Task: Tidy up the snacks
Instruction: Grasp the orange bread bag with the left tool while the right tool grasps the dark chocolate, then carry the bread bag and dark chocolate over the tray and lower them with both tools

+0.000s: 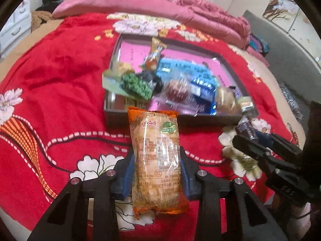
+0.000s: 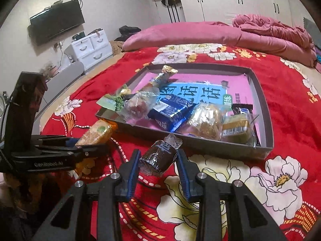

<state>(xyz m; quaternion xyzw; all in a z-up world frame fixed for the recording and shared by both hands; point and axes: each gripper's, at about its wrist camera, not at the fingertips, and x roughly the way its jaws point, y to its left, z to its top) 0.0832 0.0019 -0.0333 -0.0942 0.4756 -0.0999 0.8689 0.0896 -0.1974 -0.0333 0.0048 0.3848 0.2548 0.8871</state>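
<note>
Nearest, the left hand-held gripper [image 1: 157, 172] is clamped on an orange-edged pastry packet [image 1: 155, 160], its blue pads pressing both long sides, the packet held above the red floral blanket [image 1: 60, 80] on the bed. To its right, the right hand-held gripper [image 2: 157, 160] grips a small dark brown cake in clear wrap [image 2: 159, 156], pads closed narrow against it, also just short of the tray's near wall. Beyond both lies the shallow dark tray [image 2: 267, 120], holding a blue packet [image 2: 172, 112], a green pea packet [image 1: 136, 84], a gold-wrapped bar [image 2: 162, 76] and other wrapped snacks. Farthest, a pink quilt [image 2: 250, 34] runs along the bed.
</note>
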